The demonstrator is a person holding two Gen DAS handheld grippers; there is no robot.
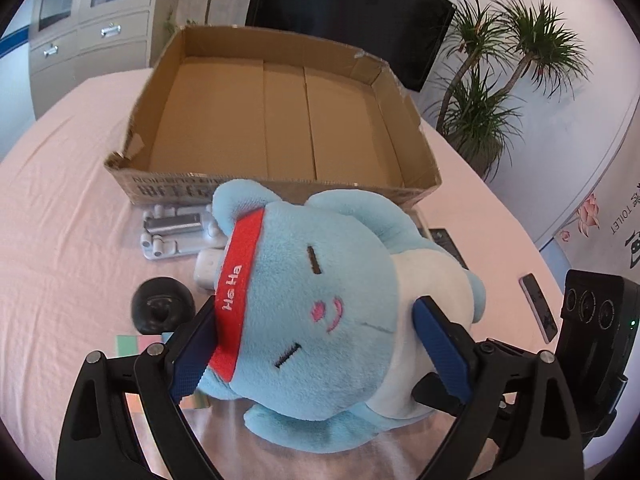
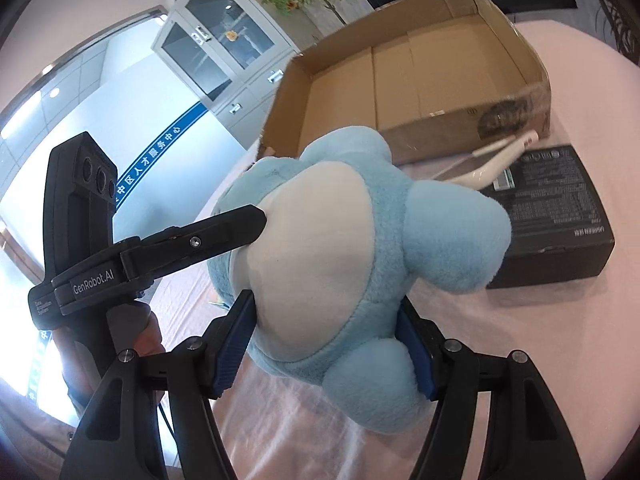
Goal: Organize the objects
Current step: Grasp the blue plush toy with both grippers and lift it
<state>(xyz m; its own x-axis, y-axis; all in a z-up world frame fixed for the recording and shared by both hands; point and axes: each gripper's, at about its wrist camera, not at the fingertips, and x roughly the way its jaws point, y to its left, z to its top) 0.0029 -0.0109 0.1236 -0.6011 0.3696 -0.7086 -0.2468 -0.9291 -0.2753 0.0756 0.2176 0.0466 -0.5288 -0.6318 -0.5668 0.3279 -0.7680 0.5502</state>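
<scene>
Plush toy (image 1: 320,312) clamped at both ends: your left gripper (image 1: 316,344) squeezes its head; your right gripper (image 2: 324,344) pinches its body; cardboard box (image 1: 280,128) sits just beyond.

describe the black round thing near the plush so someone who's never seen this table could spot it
Start at the open cardboard box on the pink tablecloth. In front of its near wall lies a grey metal hinge-like part; nearer still sits the black round object, left of the blue plush toy. It alone is dark and ball-shaped.
</scene>
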